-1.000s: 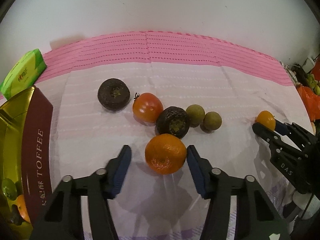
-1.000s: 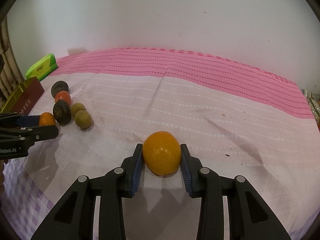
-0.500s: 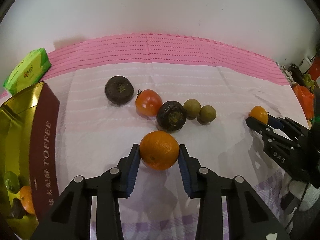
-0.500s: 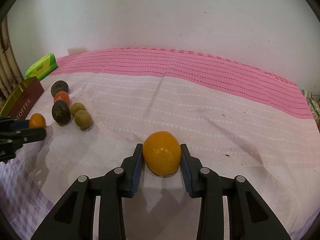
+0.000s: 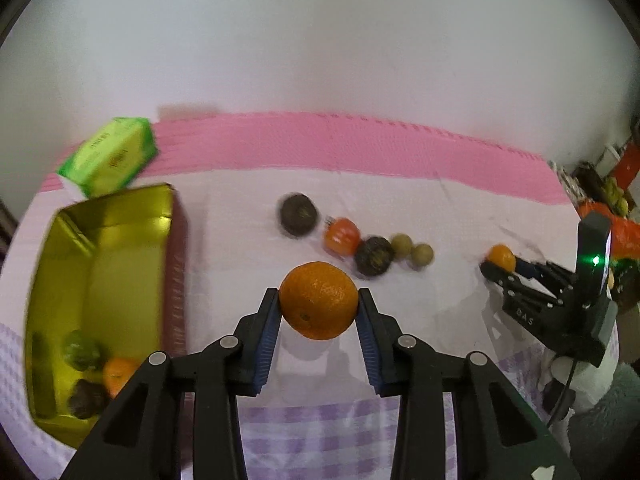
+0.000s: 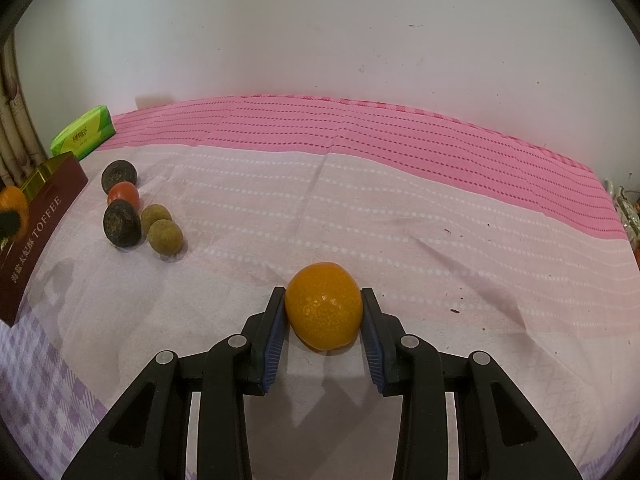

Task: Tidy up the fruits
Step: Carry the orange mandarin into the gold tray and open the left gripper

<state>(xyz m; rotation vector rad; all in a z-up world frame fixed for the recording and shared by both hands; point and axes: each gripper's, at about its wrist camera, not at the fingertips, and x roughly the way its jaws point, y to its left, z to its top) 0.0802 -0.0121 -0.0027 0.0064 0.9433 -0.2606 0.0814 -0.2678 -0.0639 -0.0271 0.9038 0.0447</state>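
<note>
**Left orange lifted and travelling toward the toffee tin**

The left gripper [image 5: 319, 307], whose fingers were spread around the orange [image 5: 318, 300] a second ago, is now clenching it and carrying it clear of the cloth, swinging toward the toffee tin [image 5: 176, 264]. The tin's open gold interior, holding three fruits at its near end, is coming into fuller view left of the orange. Right of the tin, five fruits are lying in a loose row: two dark, one red, two olive. The right gripper [image 6: 323, 314] is keeping its fingers pressed on a yellower orange [image 6: 324, 306], far right of the tin, apparently resting on the cloth. A deposit into the tin is likely next.
</note>
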